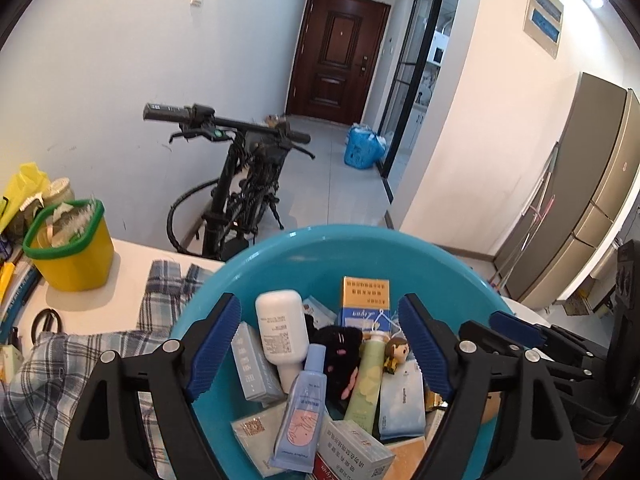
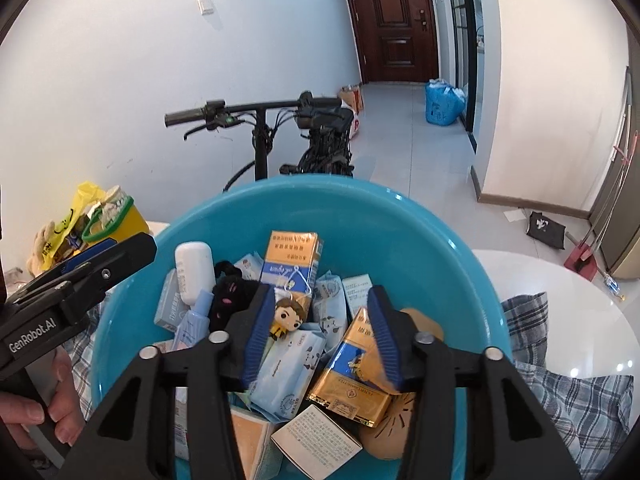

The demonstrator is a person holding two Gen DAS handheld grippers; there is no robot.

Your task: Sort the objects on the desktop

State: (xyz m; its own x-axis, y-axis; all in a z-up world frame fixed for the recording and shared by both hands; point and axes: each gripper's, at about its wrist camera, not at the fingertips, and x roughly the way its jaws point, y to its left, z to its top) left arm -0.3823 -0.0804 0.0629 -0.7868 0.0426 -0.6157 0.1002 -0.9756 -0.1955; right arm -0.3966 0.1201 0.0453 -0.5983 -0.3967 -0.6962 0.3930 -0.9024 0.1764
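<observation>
A blue basin [image 1: 280,256] [image 2: 360,216] on the table is filled with small items. Among them are a white bottle [image 1: 280,328], a pale blue tube [image 1: 302,412], a green tube [image 1: 366,384], a little doll figure [image 2: 286,316], an orange-and-blue box [image 2: 292,260], a tissue pack [image 2: 288,372] and a gold pack [image 2: 352,376]. My left gripper [image 1: 320,300] hovers over the basin, jaws wide, gripping nothing. My right gripper [image 2: 320,292] is open above the tissue pack and gold pack, pads not pressing either. Each gripper shows at the edge of the other's view.
A yellow bin with a green rim [image 1: 72,248] stands at the left on the white table [image 1: 128,256]. Plaid cloth [image 1: 52,360] lies under and around the basin, scissors [image 1: 48,320] beside it. A black bike [image 1: 240,184] is parked beyond the table edge. A person's hand [image 2: 60,408] holds the left gripper.
</observation>
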